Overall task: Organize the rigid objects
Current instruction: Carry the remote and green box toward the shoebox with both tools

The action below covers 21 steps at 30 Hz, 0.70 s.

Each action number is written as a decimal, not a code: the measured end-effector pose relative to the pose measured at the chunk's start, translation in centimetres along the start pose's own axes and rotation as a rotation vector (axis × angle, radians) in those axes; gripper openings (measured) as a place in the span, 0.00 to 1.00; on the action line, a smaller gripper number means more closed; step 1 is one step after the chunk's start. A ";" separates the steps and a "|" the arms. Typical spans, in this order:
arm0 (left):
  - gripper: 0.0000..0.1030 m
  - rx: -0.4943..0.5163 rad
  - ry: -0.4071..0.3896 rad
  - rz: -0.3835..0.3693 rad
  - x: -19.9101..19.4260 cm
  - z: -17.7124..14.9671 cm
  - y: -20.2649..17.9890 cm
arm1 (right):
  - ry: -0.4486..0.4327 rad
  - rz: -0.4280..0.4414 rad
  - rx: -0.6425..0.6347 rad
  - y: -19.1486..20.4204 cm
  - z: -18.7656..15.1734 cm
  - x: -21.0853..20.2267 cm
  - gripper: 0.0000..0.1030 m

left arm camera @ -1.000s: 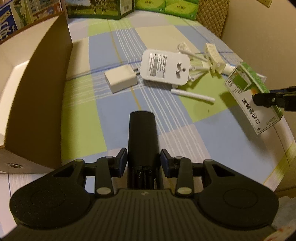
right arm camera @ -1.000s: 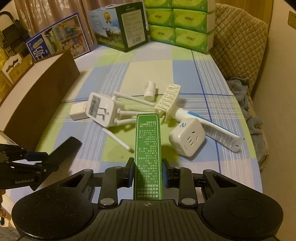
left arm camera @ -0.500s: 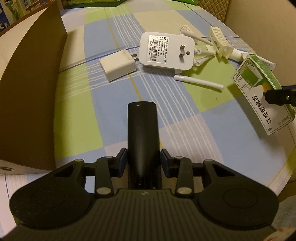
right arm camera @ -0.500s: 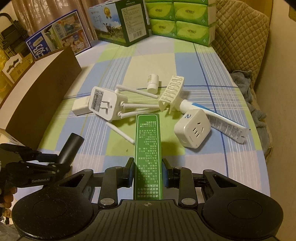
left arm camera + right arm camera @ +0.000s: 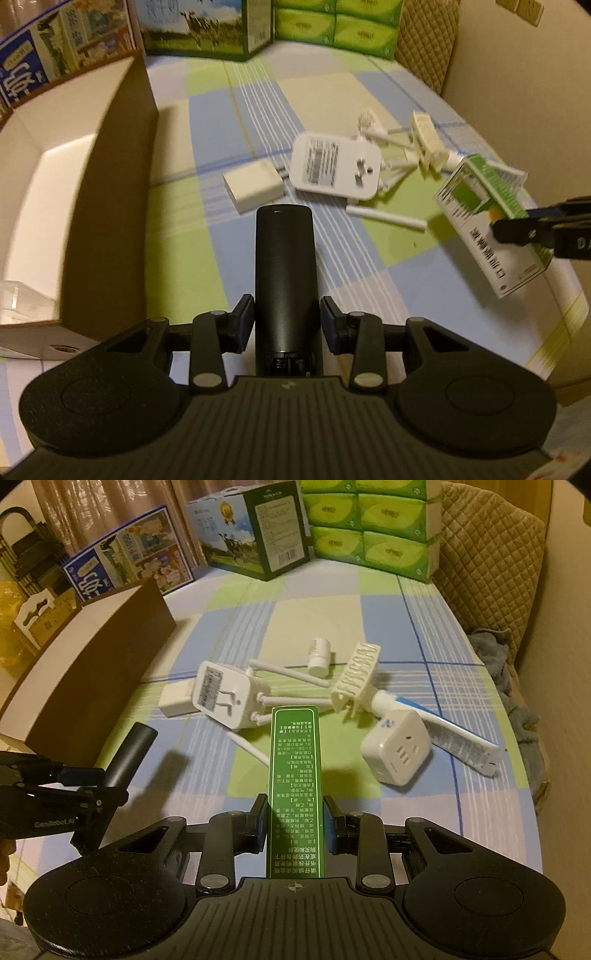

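Observation:
My left gripper (image 5: 287,325) is shut on a black cylinder-shaped device (image 5: 285,269) and holds it above the checked cloth, right of the open cardboard box (image 5: 92,192). It also shows in the right wrist view (image 5: 127,755). My right gripper (image 5: 295,823) is shut on a long green carton (image 5: 295,775), also seen in the left wrist view (image 5: 487,218). On the cloth lie a white wifi extender (image 5: 225,694), a white charger (image 5: 255,184), a cube socket (image 5: 397,749), a toothpaste tube (image 5: 443,731), a white rack (image 5: 356,675) and a small bottle (image 5: 319,657).
The box has a white inside with a clear plastic item (image 5: 18,299) in it. Milk cartons (image 5: 258,528) and green tissue packs (image 5: 373,524) line the far edge. A quilted chair back (image 5: 487,554) and a grey towel (image 5: 517,709) are on the right.
The left gripper has tilted up and drawn back from the pile, with the box's inside now in view. The right gripper has moved slightly forward with the carton. Both stay shut.

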State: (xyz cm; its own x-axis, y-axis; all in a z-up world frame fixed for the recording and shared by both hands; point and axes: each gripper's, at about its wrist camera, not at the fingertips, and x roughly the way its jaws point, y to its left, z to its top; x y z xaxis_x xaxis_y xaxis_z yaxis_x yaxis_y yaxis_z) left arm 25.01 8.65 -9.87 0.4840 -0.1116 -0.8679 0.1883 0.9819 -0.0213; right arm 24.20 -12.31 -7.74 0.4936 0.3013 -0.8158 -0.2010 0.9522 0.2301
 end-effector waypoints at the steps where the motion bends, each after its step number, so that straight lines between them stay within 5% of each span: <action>1: 0.32 -0.005 -0.014 -0.002 -0.6 0.2 0.2 | -0.003 0.007 -0.001 0.2 0.2 -0.1 0.26; 12: 0.32 -0.033 -0.124 -0.007 -6.5 2.0 2.6 | -0.050 0.131 -0.042 6.0 3.0 -1.3 0.26; 21: 0.32 -0.076 -0.189 0.043 -10.7 2.8 8.3 | -0.092 0.303 -0.099 14.1 6.5 -1.1 0.26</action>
State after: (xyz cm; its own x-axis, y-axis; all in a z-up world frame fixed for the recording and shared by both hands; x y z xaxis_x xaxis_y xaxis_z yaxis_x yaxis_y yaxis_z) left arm 23.80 17.53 0.70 0.6433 -0.0887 -0.7605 0.1019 0.9944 -0.0298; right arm 26.34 1.14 -0.17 0.4724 0.5773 -0.6660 -0.4288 0.8107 0.3986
